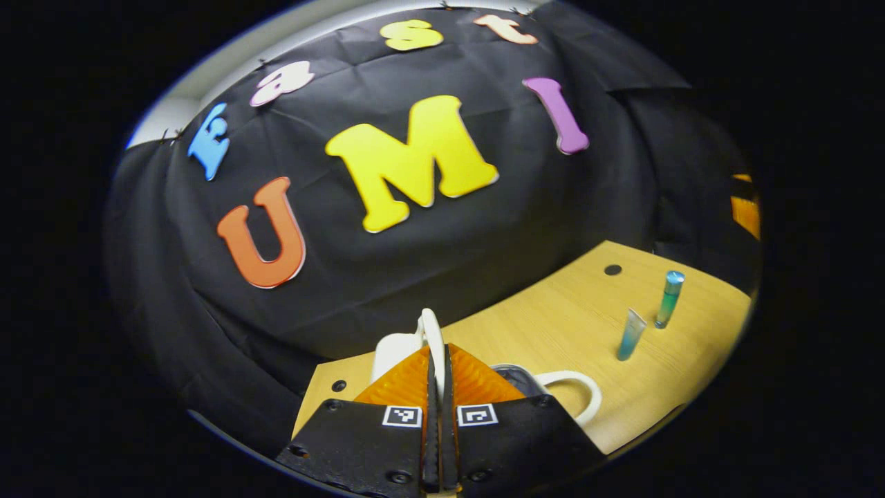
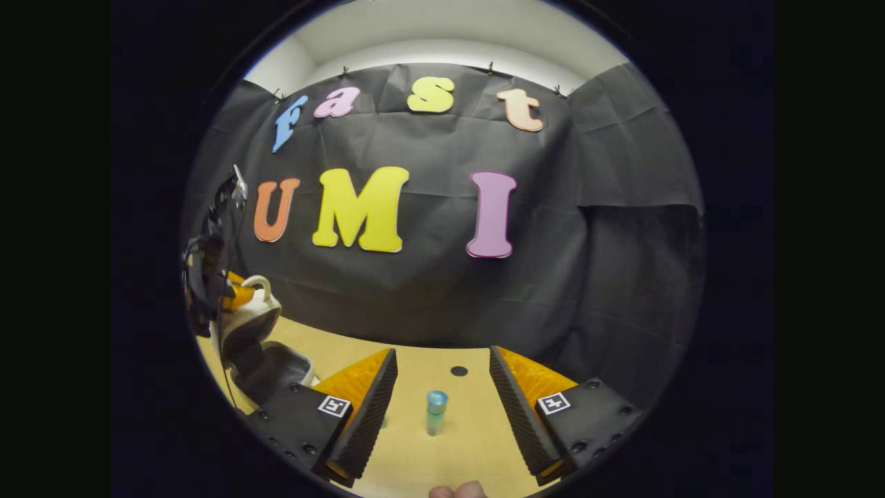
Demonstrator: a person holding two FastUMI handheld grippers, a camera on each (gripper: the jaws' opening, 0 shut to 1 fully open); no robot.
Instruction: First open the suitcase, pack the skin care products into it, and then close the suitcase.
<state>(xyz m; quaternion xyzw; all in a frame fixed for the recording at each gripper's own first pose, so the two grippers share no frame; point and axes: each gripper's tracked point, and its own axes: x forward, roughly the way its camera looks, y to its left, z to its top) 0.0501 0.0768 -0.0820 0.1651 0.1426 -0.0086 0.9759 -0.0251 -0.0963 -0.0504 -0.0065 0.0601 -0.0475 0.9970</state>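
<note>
Left tool [image 1: 437, 360]: fingers pressed together, pinching the white handle [image 1: 432, 330] of the suitcase lid. Small white suitcase [image 2: 252, 339] stands open at the left edge of the wooden tabletop [image 1: 553, 325], lid raised. Right tool [image 2: 442, 387]: fingers spread wide, gripping nothing. Teal-capped bottle [image 2: 435, 411] stands upright on the tabletop between them. Second teal tube [image 1: 630, 335] stands near the bottle.

Left claw [image 1: 436, 377] pinched closed; right claw [image 2: 442, 394] spread wide, level.
</note>
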